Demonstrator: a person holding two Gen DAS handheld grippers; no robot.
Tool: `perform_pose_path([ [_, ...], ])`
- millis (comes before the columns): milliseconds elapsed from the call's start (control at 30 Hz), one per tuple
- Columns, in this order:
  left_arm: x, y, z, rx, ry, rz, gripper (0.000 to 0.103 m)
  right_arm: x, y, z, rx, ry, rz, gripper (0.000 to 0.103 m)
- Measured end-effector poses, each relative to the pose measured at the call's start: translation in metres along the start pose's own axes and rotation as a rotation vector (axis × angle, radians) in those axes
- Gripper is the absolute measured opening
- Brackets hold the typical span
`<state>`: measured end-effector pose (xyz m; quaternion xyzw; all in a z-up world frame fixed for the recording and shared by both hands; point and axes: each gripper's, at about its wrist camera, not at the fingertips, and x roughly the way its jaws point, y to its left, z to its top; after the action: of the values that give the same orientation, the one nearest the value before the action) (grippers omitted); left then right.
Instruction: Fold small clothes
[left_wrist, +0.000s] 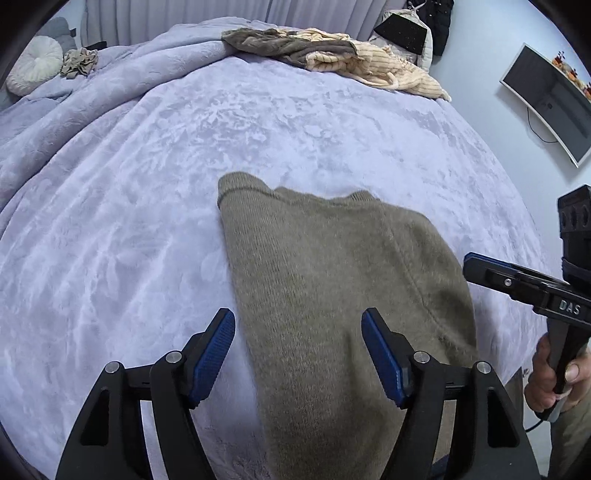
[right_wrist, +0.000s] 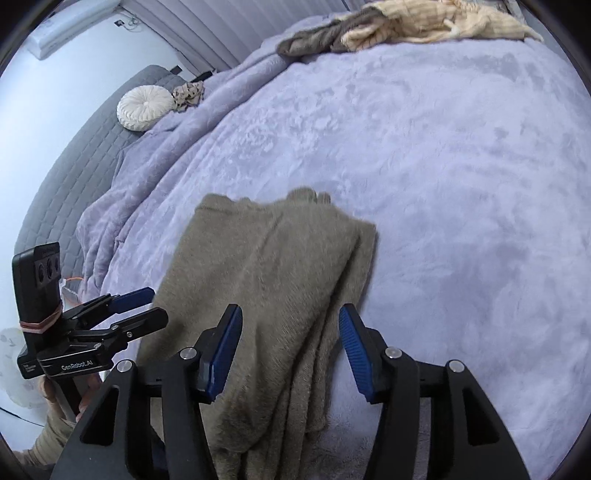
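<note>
Left tongs: spread, nothing pinched; blue pads are held above the near end of the olive knit garment. Right tongs: spread, nothing pinched, held over the same garment's right folds. Olive knit garment: 1, folded lengthwise, laid on the lilac blanket of the bed. Unfolded clothes: 1 heap, cream and grey-brown, at the far edge. Round cushion: 1, white, far left.

"DAS" marks the right hand-held gripper; "GenRobot.AI" the left hand-held gripper.
</note>
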<state>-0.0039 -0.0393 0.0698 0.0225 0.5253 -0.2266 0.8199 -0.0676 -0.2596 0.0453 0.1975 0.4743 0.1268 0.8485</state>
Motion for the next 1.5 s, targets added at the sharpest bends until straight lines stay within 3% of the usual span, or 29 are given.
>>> perform_pose_path([
  [133,0.027,0.002,0.022,0.017,0.043,0.146,0.072,0.010,0.019,0.019,-0.072,0.014,0.037,0.059],
  [300,0.057,0.015,0.028,0.004,0.112,0.185,0.072,0.055,0.001,0.027,-0.045,0.109,0.013,0.058],
  [533,0.075,0.018,0.024,0.014,0.144,0.171,0.073,0.073,-0.033,0.028,0.046,0.123,0.056,0.058],
  [767,0.059,0.018,0.022,0.000,0.137,0.160,0.072,0.058,0.001,0.028,-0.078,0.128,-0.058,0.058],
  [900,0.027,0.011,0.004,0.017,0.100,0.134,0.072,0.021,0.043,0.004,-0.226,0.088,-0.041,0.058],
  [1100,0.001,-0.009,-0.037,0.113,0.092,0.131,0.072,-0.003,0.085,-0.050,-0.428,0.113,0.016,0.058],
  [1267,-0.001,-0.002,-0.051,0.102,0.105,0.120,0.073,0.014,0.070,-0.070,-0.456,0.195,-0.041,0.058],
  [1367,0.002,-0.002,-0.051,0.109,0.105,0.127,0.079,0.013,0.063,-0.075,-0.459,0.190,-0.029,0.058],
  [1500,-0.007,-0.008,-0.050,0.120,0.097,0.155,0.079,0.010,0.071,-0.078,-0.487,0.190,-0.069,0.058],
])
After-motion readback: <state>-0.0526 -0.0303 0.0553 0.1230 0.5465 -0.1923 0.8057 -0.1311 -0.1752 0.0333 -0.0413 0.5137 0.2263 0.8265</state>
